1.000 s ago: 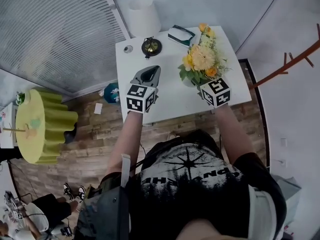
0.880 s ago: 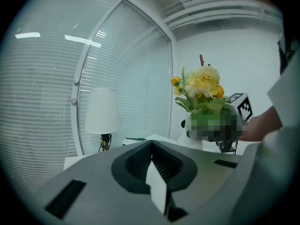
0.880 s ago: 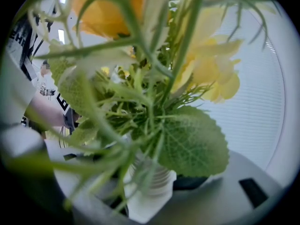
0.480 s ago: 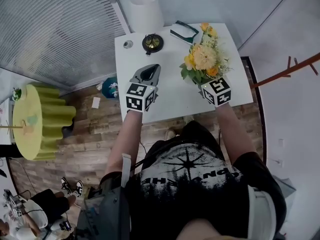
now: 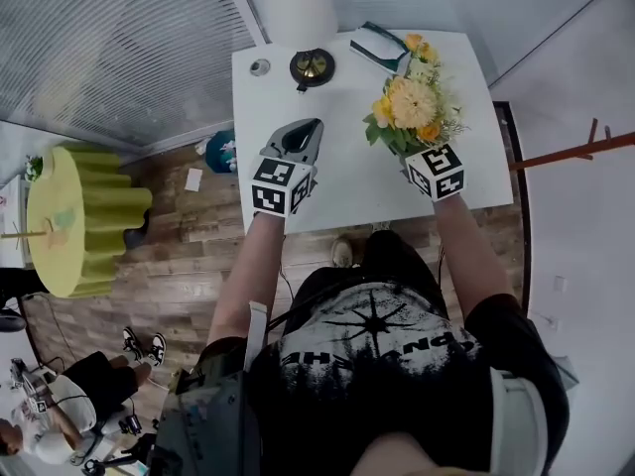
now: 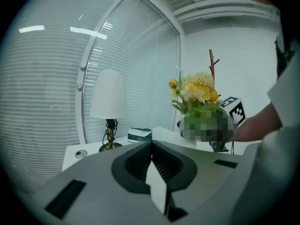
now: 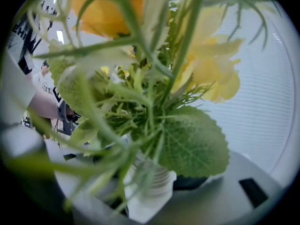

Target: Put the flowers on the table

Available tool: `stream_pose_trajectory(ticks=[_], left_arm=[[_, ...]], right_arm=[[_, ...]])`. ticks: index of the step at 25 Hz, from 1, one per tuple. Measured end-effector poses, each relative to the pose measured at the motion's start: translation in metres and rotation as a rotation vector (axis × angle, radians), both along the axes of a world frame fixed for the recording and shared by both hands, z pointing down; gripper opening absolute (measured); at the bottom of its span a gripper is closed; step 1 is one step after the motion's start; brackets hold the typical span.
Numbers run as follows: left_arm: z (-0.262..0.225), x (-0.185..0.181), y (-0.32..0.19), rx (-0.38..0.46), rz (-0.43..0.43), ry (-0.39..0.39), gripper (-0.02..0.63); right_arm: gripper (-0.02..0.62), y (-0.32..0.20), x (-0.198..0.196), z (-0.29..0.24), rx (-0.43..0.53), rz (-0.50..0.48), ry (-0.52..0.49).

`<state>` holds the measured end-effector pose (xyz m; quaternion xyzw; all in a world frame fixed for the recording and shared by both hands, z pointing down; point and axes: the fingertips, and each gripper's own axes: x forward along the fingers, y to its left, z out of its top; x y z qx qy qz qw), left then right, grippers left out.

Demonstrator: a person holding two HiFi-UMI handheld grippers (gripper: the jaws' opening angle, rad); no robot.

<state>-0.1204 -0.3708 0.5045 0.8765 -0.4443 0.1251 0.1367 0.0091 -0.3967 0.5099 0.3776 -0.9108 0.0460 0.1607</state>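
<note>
The flowers (image 5: 412, 107) are yellow and orange, with green leaves, in a white ribbed vase (image 7: 151, 184). The table (image 5: 342, 186) and the lamp shade (image 5: 298, 3) are white. The left gripper (image 5: 300, 140) is grey, its cube black-and-white squares. The floor (image 5: 189, 296) is brown planks.

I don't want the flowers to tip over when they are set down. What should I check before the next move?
1. Grip: the right tool shut on the vase neck: ok.
2. The flowers upright: ok.
3. Bare table short of the lamp and box: ok.
4. The left tool shut, empty, apart from the flowers: ok.
5. The vase bottom touching the table: cannot tell.
</note>
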Motion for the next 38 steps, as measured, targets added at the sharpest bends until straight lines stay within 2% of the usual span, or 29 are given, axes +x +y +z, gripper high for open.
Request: stream_pose_trajectory(ticks=[15,23,38], left_arm=[[0.045,0.004,-0.008,-0.090,0.002,-0.011,0.011],[0.047,0.005,-0.001,-0.107,0.000,-0.010,0.011],[0.053,0.008,0.003,-0.121,0.003,-0.010,0.011]], right_arm=[[0.255,-0.040,-0.015,0.055,-0.024,-0.023,-0.034],[0.255,-0.045,-0.018,0.046,0.020,-0.023,-0.074],[0.255,-0.048,-0.019,0.052,-0.014,-0.014,-0.107]])
